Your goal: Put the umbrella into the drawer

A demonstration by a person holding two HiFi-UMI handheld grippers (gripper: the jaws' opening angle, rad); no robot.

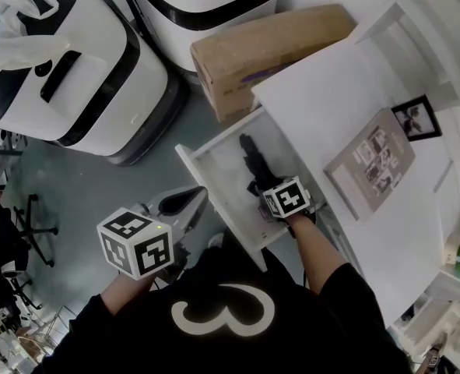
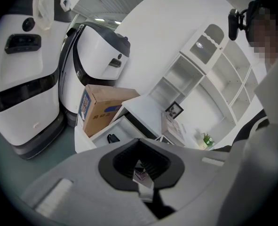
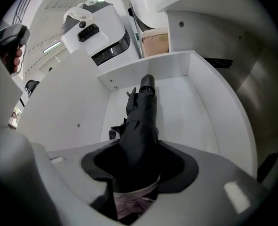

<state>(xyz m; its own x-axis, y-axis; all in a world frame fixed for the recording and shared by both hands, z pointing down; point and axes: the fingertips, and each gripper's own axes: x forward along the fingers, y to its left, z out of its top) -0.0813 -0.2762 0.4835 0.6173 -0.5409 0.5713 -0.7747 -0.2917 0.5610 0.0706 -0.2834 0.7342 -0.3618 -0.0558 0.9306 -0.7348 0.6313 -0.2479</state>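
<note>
A white drawer (image 1: 206, 179) stands pulled open below the desk. In it lies a folded black umbrella (image 1: 252, 164), pointing toward the drawer's far wall. My right gripper (image 1: 273, 195) reaches steeply down into the drawer and is shut on the umbrella's near end. The right gripper view shows the umbrella (image 3: 144, 114) running out from between the jaws (image 3: 138, 160) over the drawer floor (image 3: 190, 112). My left gripper (image 1: 184, 202) hangs over the floor left of the drawer, shut with nothing in it (image 2: 139, 158). From there the drawer (image 2: 105, 130) and umbrella (image 2: 112, 138) show small.
A cardboard box (image 1: 267, 51) sits on the floor behind the drawer, next to two large white machines (image 1: 82, 72). On the white desk (image 1: 323, 107) lie a booklet (image 1: 371, 164) and a small picture frame (image 1: 416, 118). An office chair (image 1: 15, 232) stands at the left.
</note>
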